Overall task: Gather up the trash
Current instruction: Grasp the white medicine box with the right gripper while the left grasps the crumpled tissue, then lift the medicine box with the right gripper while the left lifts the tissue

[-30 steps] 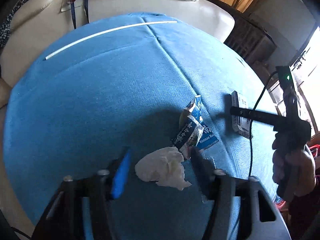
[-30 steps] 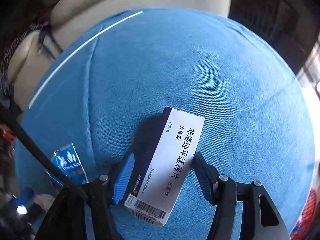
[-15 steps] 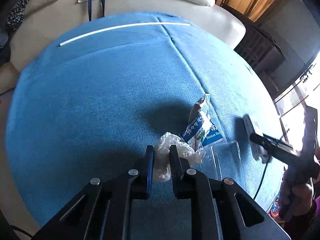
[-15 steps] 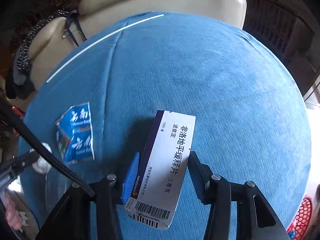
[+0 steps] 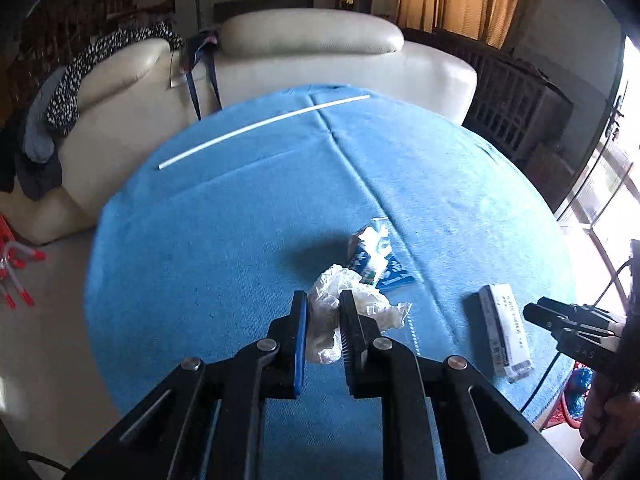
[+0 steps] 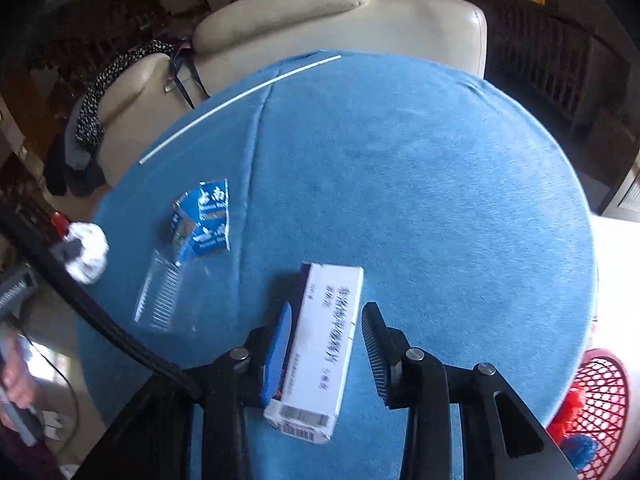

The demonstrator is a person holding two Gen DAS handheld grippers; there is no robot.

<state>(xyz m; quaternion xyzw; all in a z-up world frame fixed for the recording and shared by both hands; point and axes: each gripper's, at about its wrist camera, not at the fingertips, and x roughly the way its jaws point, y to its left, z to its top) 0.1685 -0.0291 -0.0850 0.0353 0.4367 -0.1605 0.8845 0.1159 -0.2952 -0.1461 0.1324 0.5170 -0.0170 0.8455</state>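
My left gripper (image 5: 323, 307) is shut on a crumpled white tissue (image 5: 326, 326), held a little above the blue tablecloth (image 5: 224, 240). From the right wrist view the tissue (image 6: 87, 254) shows at the far left. A torn blue wrapper (image 5: 378, 258) (image 6: 204, 220) lies just beyond it. A white medicine box (image 6: 324, 344) (image 5: 505, 332) with a purple side lies between the jaws of my right gripper (image 6: 327, 312). Those jaws are closing; the blue pad is at the box's left side and a gap shows on its right.
A clear plastic strip (image 6: 166, 300) lies on the cloth near the wrapper. A long white straw (image 5: 260, 130) rests at the far edge. A cream sofa (image 5: 312, 48) stands behind the table. A red mesh basket (image 6: 596, 400) sits on the floor at the near right.
The left jaws closed on the tissue and lifted it off the cloth. The right jaws narrowed around the box. Both cameras pulled back and up from the table.
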